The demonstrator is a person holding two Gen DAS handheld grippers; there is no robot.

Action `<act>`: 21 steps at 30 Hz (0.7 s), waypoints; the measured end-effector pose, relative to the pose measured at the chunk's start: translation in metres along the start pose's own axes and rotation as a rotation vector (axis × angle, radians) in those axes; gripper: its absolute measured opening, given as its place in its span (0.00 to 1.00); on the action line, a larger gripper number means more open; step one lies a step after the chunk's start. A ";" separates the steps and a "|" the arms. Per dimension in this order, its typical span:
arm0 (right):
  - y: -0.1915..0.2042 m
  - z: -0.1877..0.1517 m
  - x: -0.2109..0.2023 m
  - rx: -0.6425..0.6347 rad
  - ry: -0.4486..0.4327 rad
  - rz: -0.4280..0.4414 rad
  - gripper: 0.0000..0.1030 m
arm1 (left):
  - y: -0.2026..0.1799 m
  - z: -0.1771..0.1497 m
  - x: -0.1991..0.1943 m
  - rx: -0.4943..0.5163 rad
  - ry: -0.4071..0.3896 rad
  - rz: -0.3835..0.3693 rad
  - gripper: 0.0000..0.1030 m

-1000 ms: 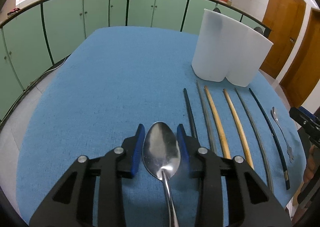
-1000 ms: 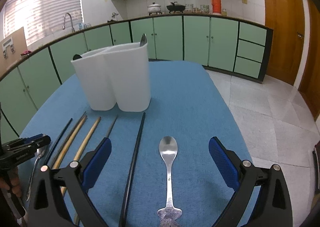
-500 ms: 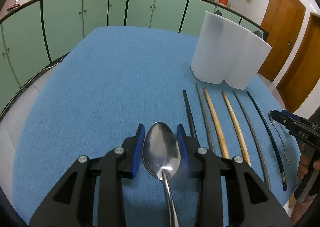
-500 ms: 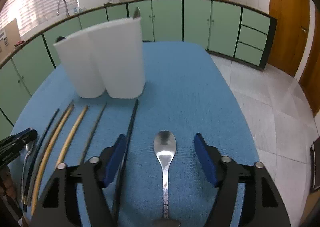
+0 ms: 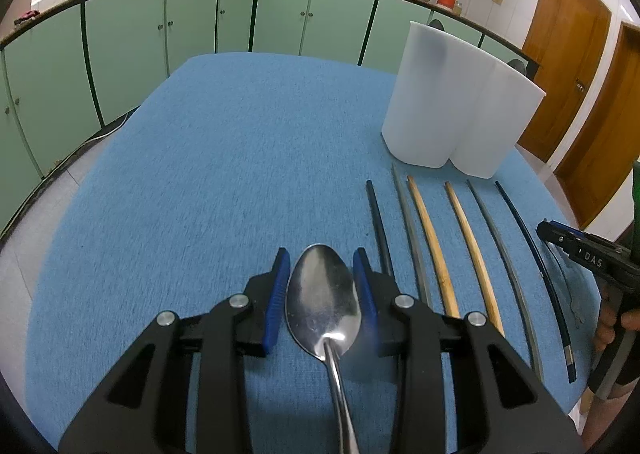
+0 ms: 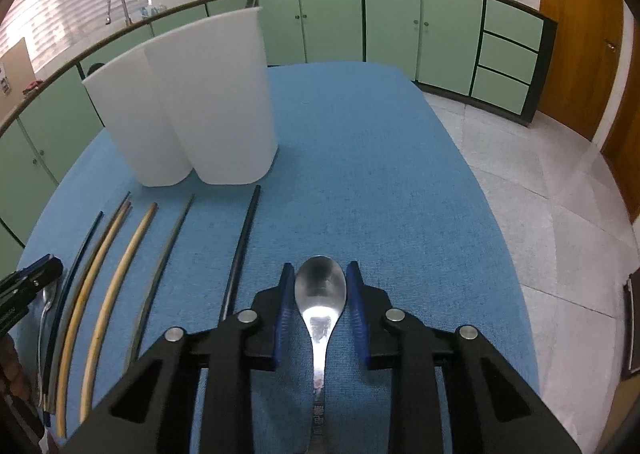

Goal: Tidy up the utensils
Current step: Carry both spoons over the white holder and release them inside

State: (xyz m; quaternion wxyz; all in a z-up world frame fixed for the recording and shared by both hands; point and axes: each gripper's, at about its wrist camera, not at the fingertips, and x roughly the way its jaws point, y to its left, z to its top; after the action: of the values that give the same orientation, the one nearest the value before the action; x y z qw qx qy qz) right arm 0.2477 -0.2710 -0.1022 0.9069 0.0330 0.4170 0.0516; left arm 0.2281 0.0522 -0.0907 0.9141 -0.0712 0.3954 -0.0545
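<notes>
now the left gripper (image 5: 320, 286) has its blue pads pinching the bowl of a big spoon (image 5: 320, 302) over the blue table (image 5: 208, 182). the right gripper (image 6: 318, 294) has just been closing its jaws around a small spoon (image 6: 320, 290) lying on the table. 6 chopsticks (image 5: 432, 238) lie side by side near the white holder (image 5: 452, 110).
</notes>
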 end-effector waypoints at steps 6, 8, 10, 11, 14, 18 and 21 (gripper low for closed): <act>0.002 -0.002 -0.029 -0.004 -0.109 0.066 0.25 | 0.000 0.001 -0.013 -0.014 -0.056 -0.018 0.30; 0.003 -0.004 -0.042 -0.017 -0.161 0.082 0.25 | 0.000 0.001 -0.021 -0.014 -0.086 -0.026 0.30; 0.006 -0.005 -0.054 -0.027 -0.196 0.085 0.25 | -0.001 0.002 -0.031 -0.016 -0.128 -0.040 0.30; 0.006 -0.005 -0.060 -0.030 -0.215 0.090 0.25 | -0.001 0.002 -0.035 -0.016 -0.144 -0.044 0.30; 0.008 -0.002 -0.074 -0.031 -0.255 0.102 0.25 | -0.003 0.003 -0.050 -0.014 -0.199 -0.065 0.30; 0.010 0.004 -0.091 -0.038 -0.302 0.117 0.25 | -0.008 0.004 -0.068 0.004 -0.268 -0.078 0.30; 0.016 0.006 -0.099 -0.043 -0.323 0.121 0.25 | -0.011 0.006 -0.078 0.004 -0.298 -0.083 0.30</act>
State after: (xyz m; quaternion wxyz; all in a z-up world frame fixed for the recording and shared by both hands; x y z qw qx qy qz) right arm 0.1872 -0.2669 -0.0221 0.9578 0.0464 0.2617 0.1090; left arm 0.1783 0.0537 -0.0290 0.9598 -0.0928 0.2519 -0.0819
